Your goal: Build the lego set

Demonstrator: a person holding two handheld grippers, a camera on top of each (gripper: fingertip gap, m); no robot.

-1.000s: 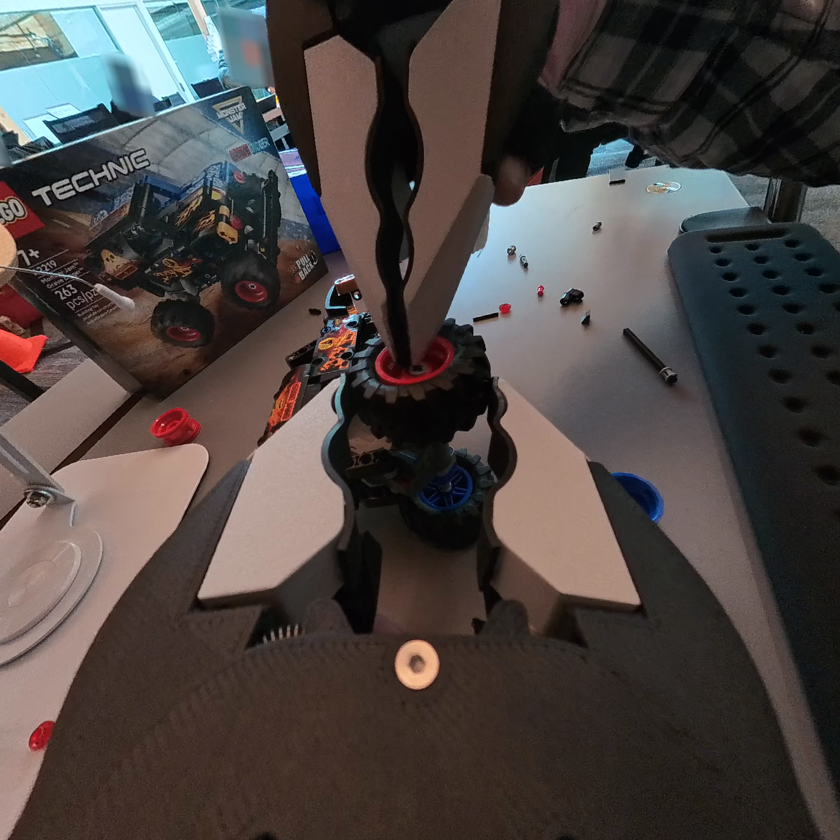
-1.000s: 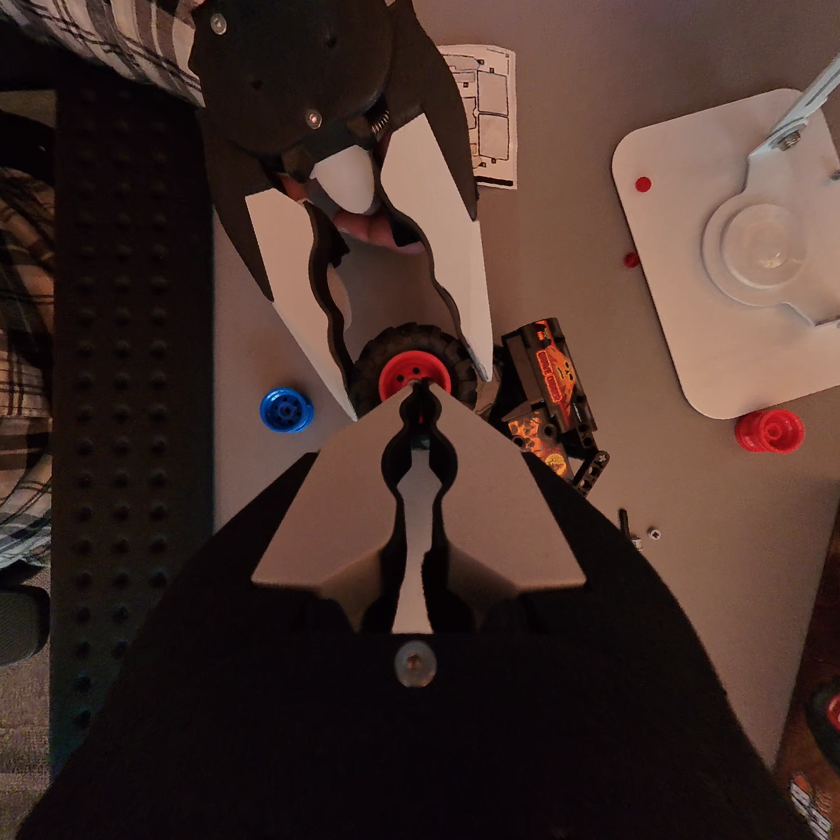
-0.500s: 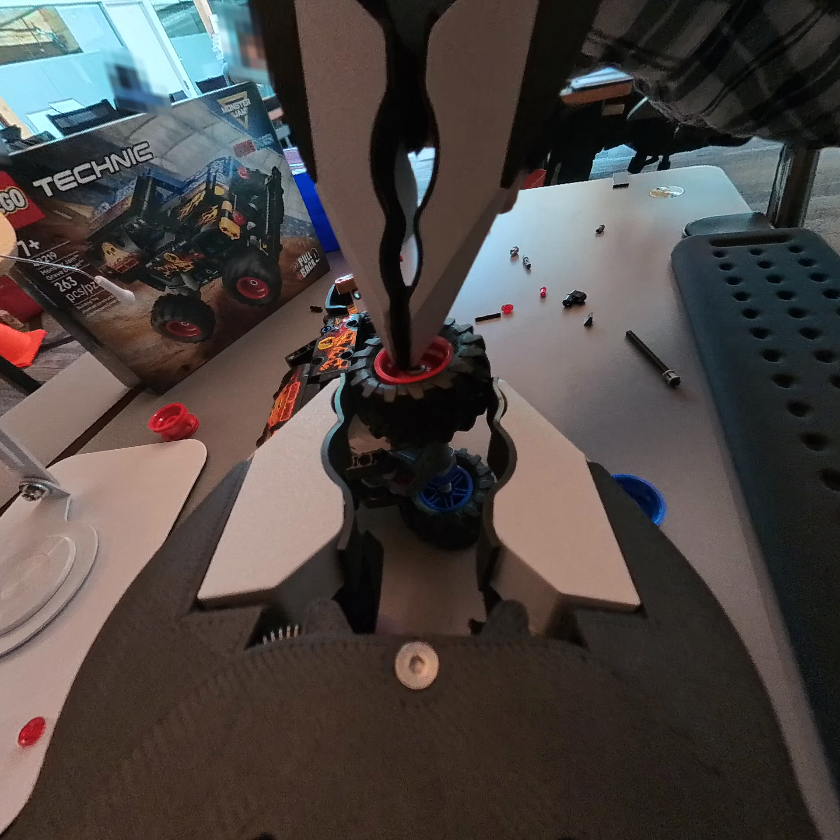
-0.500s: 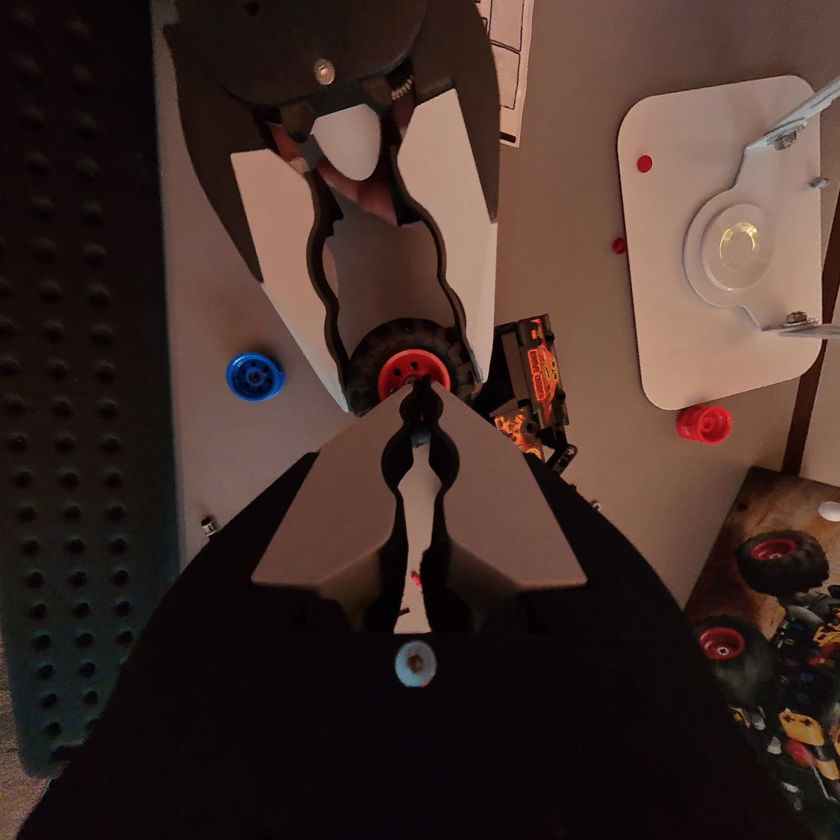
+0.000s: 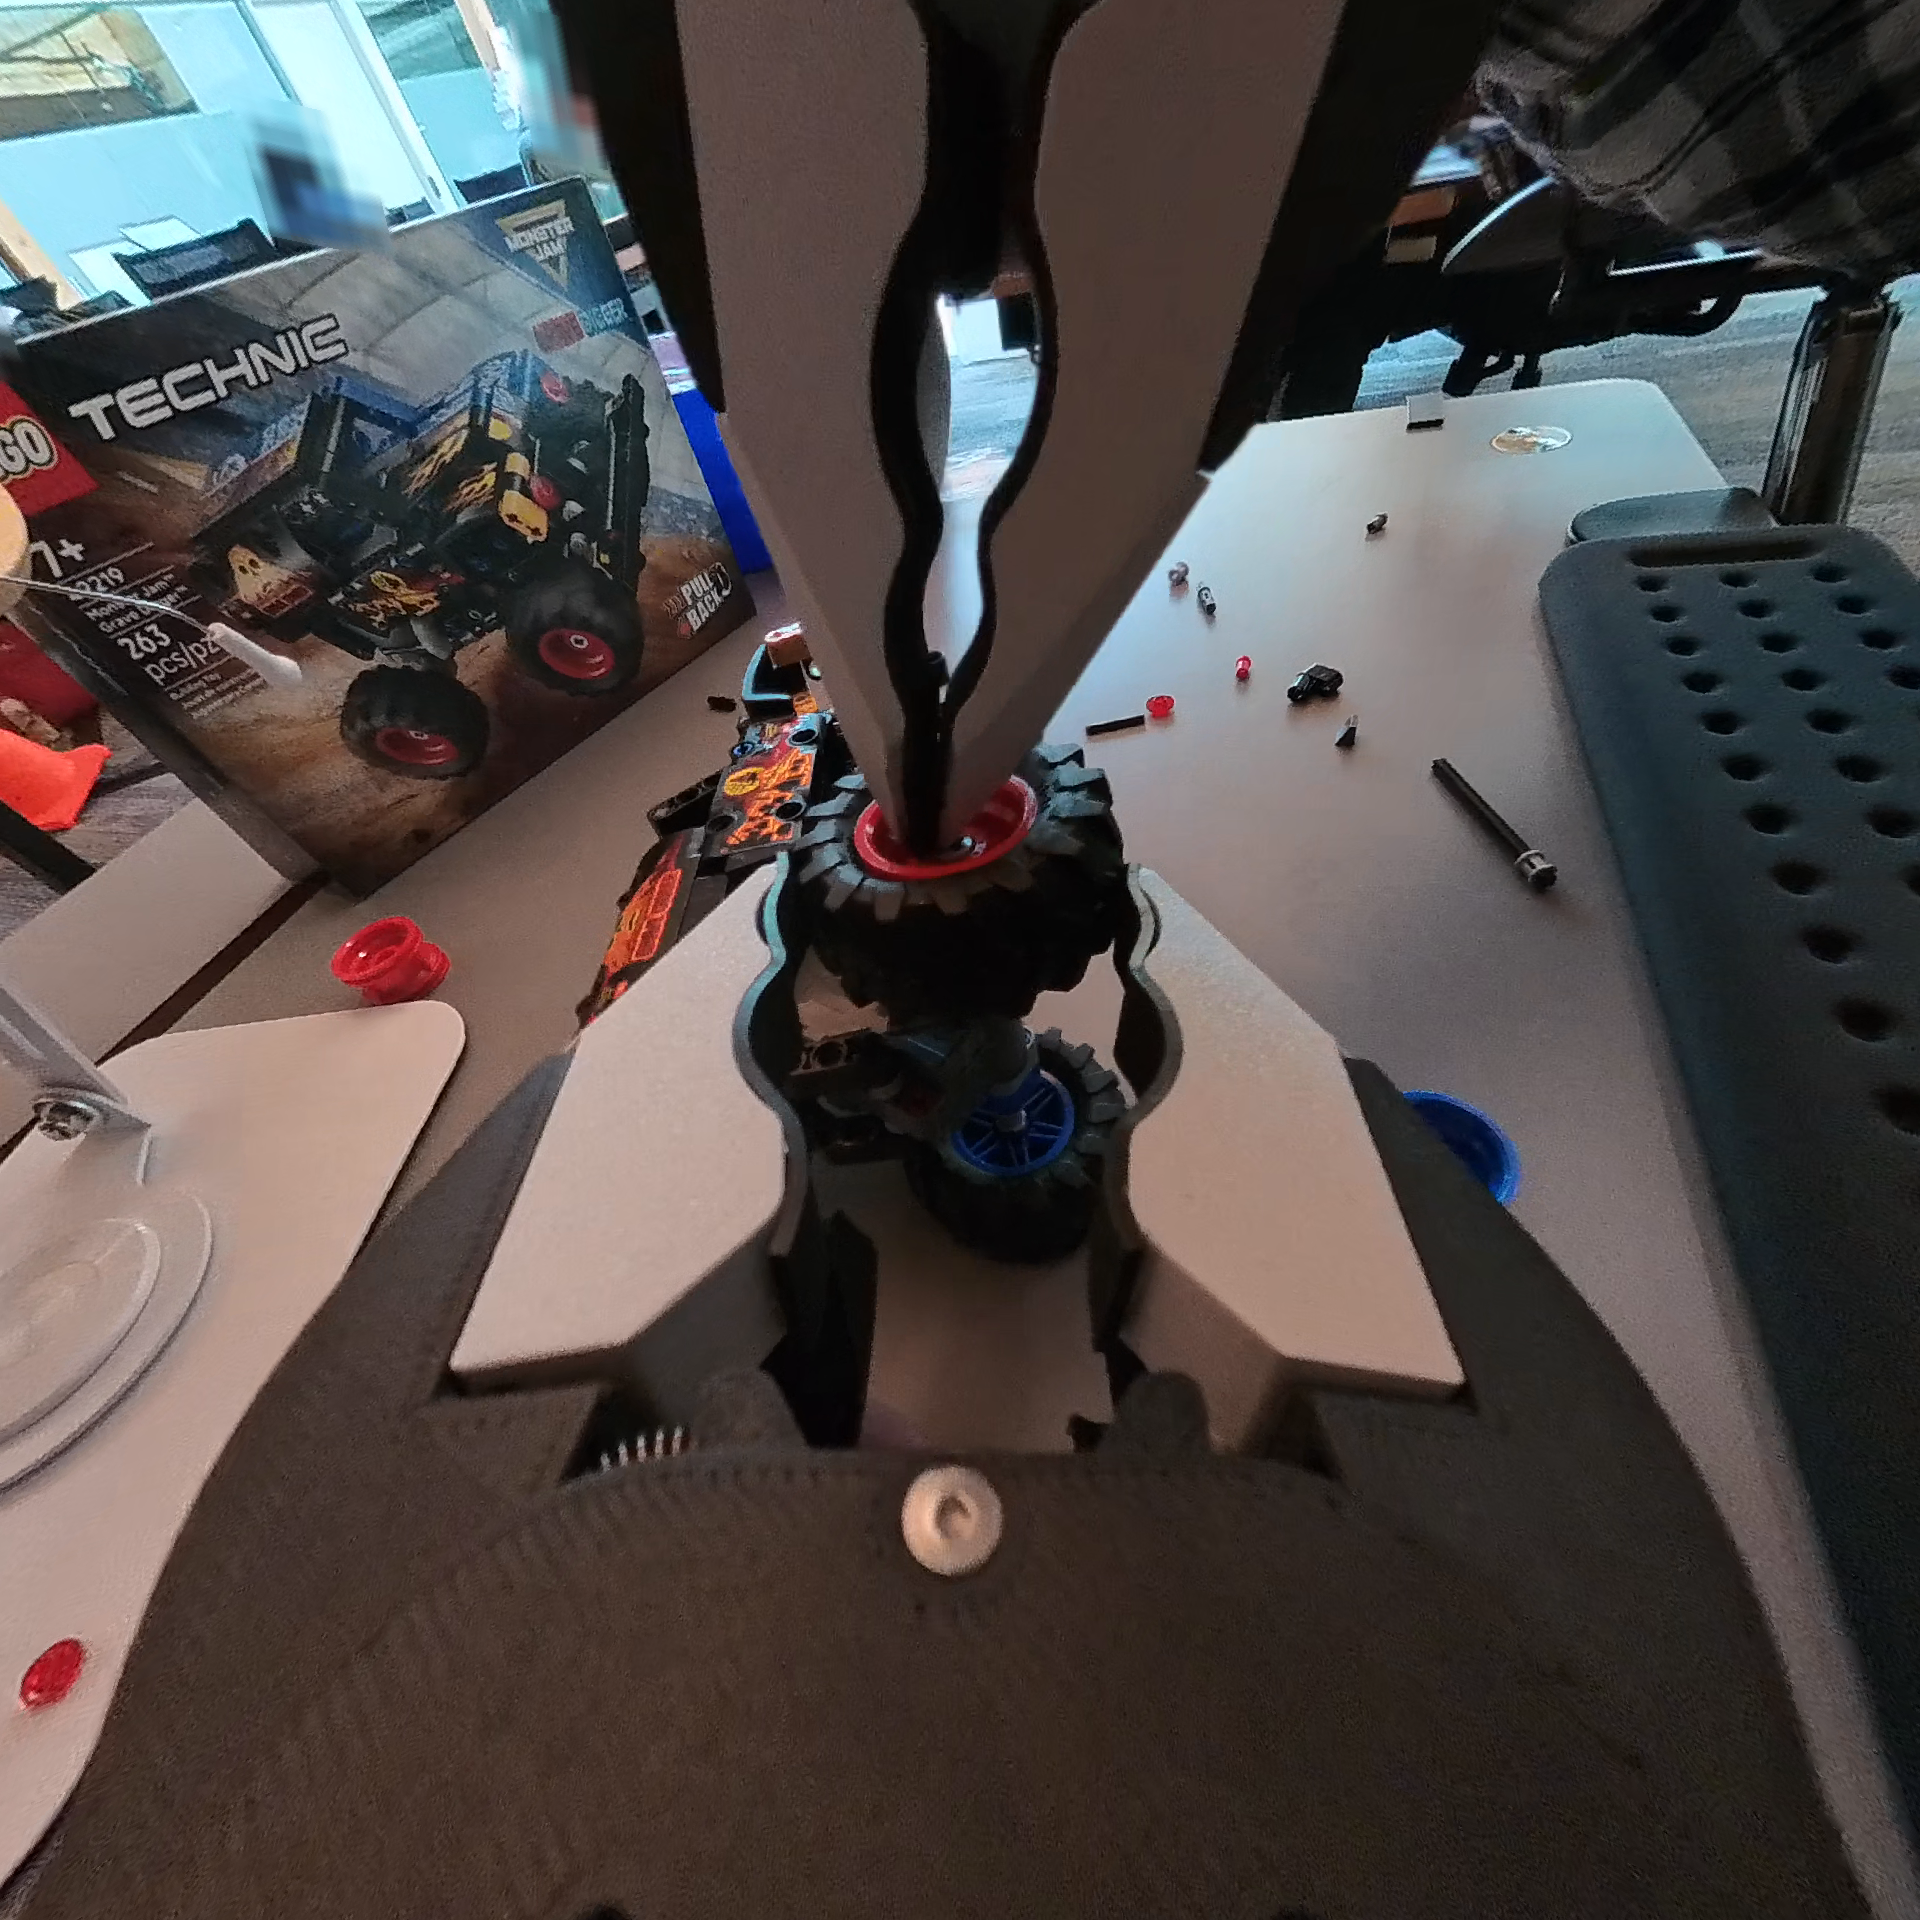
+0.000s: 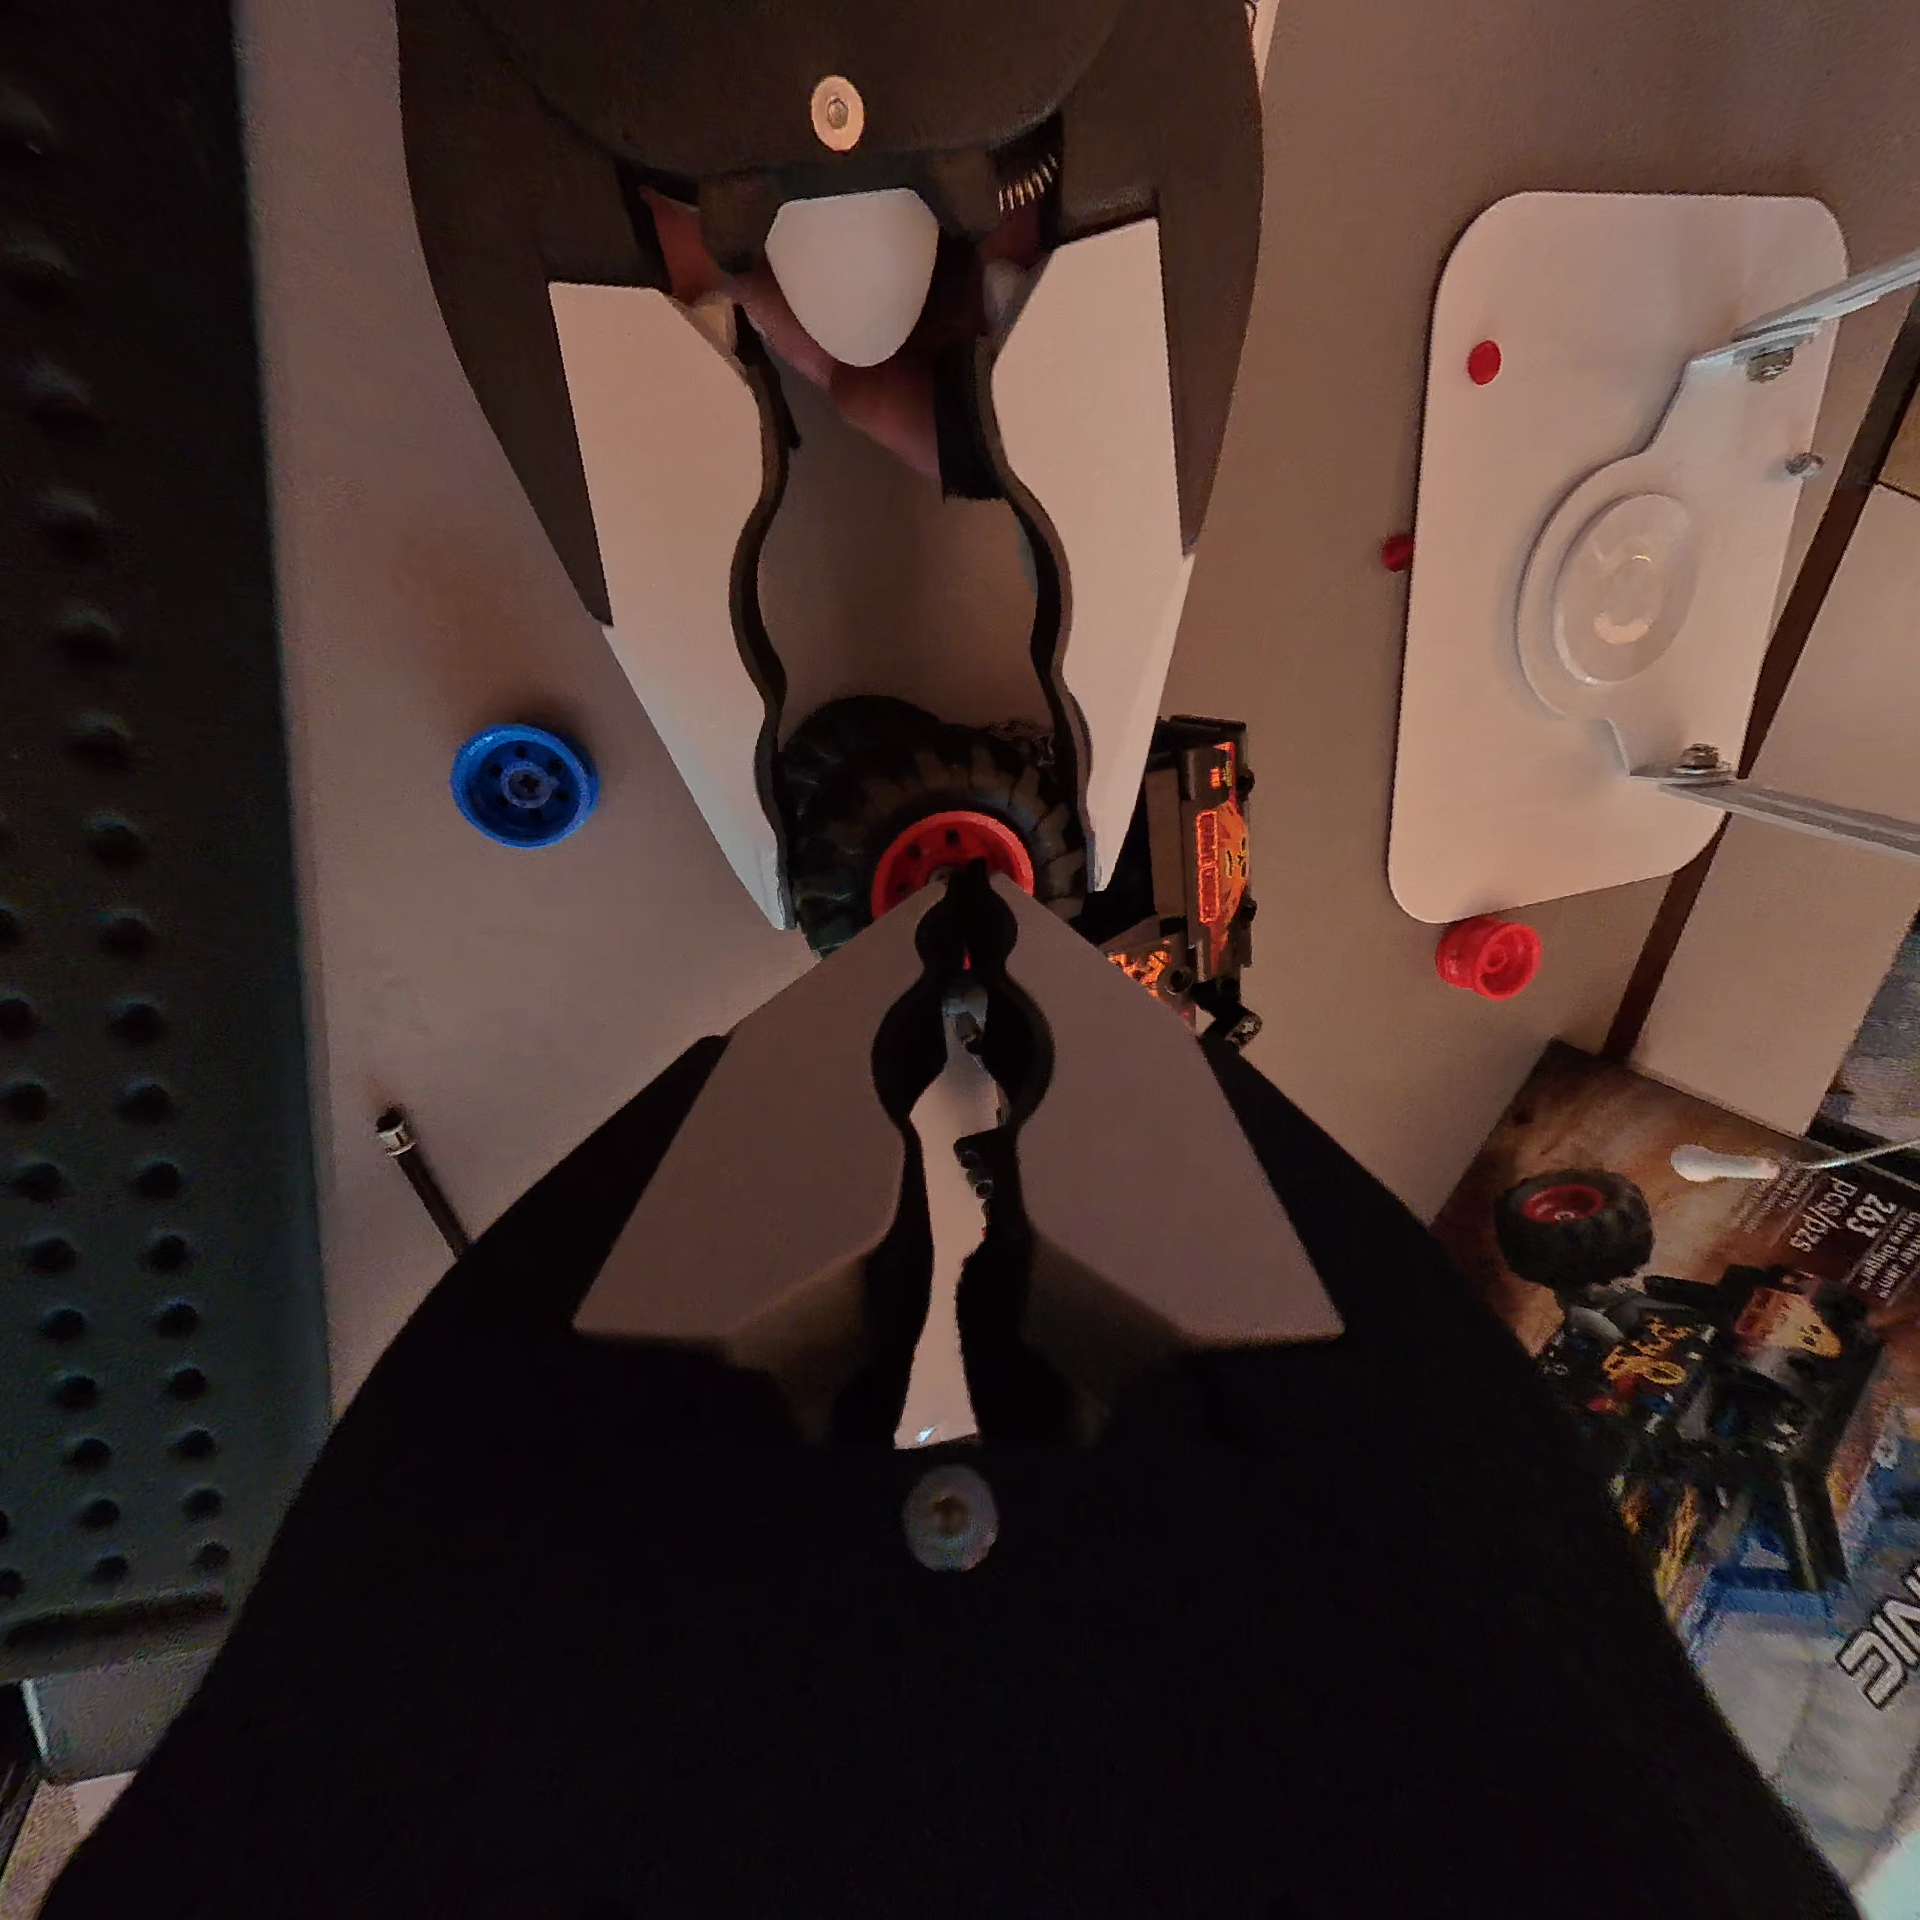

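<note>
A black tyre on a red hub sits on top of the partly built truck, which stands on its side on the table. My left gripper is shut on this wheel, one finger on each side of the tyre. My right gripper comes down from above, shut on a small grey pin, with its tips in the red hub. A second wheel with a blue hub sits lower on the truck. The right gripper also shows in the left wrist view.
A loose blue hub and a loose red hub lie either side of the truck. The set's box stands at the back left. A white plate with a clear lens, a dark perforated mat, a black axle and small parts also lie here. Only a small space, under 4 cm, lies between the two pairs of fingers.
The right gripper has swung more upright over the wheel, its tips staying in the red hub. The left gripper keeps its hold on the tyre.
</note>
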